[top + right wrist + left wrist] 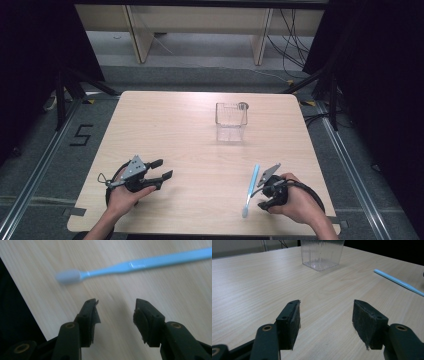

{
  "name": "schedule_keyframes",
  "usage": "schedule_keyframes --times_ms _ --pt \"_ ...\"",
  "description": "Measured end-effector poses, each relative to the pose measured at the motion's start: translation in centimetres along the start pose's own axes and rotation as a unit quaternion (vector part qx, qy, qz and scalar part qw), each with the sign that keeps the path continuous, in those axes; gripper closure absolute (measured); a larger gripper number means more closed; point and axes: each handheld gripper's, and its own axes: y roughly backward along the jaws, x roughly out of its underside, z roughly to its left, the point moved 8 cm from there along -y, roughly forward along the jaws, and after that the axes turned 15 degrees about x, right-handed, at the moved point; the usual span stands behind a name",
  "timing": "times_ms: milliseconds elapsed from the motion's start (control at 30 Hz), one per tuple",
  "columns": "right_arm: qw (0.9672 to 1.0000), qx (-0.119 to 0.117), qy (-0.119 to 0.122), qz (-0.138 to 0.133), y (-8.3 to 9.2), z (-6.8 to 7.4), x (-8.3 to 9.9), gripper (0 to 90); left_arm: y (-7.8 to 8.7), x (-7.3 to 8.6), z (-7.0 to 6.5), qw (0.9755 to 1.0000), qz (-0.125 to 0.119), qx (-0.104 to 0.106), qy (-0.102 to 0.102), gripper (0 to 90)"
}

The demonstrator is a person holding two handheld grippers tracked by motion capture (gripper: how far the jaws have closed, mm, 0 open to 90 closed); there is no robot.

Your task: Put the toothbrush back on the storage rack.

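Right gripper view: right gripper [116,308] spread, empty, near the toothbrush [140,263]; left gripper [325,315] spread, empty.

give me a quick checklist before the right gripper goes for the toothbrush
1. Right gripper jaws open, nothing between them: ok.
2. Blue toothbrush lies flat on the table, ahead of the jaws, not yet between them: ok.
3. Nothing beside the toothbrush to block a grasp: ok.
4. Clear ribbed cup upright, apart from the toothbrush: ok.
5. Left gripper open, well off to the side: ok.
6. Anything inside the cup: cannot tell.
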Motion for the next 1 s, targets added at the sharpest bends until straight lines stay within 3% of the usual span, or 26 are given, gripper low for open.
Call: schedule_keyframes --times_ms 33,67,333,367,467,700,767,800,833,867,967,1000 --pt "1.0000 0.000 0.008 0.004 0.0 -0.3 0.4 52.1 0.1 0.0 0.1 1.0000 0.006 -0.004 0.000 38.9" --pt "0.9996 0.000 0.030 0.003 -0.2 -0.9 0.8 52.1 0.0 0.0 0.1 1.0000 0.006 -0.004 0.001 38.9" --pt "0.9977 0.007 0.066 0.013 -0.3 -2.1 1.0 51.3 -0.5 0.1 -0.3 1.0000 0.003 0.005 -0.004 38.8" --pt "0.9970 0.017 0.076 0.000 -0.3 -2.5 0.6 51.0 -0.5 0.1 -0.4 0.9999 0.005 0.007 -0.008 38.8" --pt "0.9953 0.019 0.095 0.000 -0.3 -2.8 0.1 51.0 -0.4 0.1 -0.5 0.9999 0.010 0.003 -0.009 38.8" --pt "0.9928 0.022 0.118 -0.003 -0.8 -3.8 -1.4 48.3 -0.1 -0.4 -0.5 0.9999 0.003 0.002 -0.012 38.7" --pt "0.9905 0.026 0.135 -0.008 -1.0 -4.1 -1.9 48.0 -0.1 -0.4 -0.5 0.9999 0.002 0.002 -0.011 38.6" --pt "0.9879 0.040 0.150 0.009 -1.1 -4.5 -2.0 47.4 -0.1 -0.4 -0.5 0.9999 0.003 0.002 -0.011 38.6" --pt "0.9879 0.040 0.150 0.009 -1.1 -4.5 -2.0 47.4 -0.1 -0.4 -0.5 0.9999 0.003 0.002 -0.010 38.6" --pt "0.9828 0.038 0.181 0.005 -1.2 -4.6 -2.4 46.6 -0.1 -0.4 -0.4 0.9999 0.003 0.002 -0.011 38.6" --pt "0.9821 0.044 0.183 0.012 -1.3 -4.5 -2.6 45.5 -0.1 -0.4 -0.4 0.9999 0.003 0.002 -0.010 38.6" --pt "0.9757 0.042 0.215 0.002 -1.5 -4.7 -3.2 44.3 -0.2 -0.4 -0.4 0.9999 -0.002 0.005 -0.011 38.5"
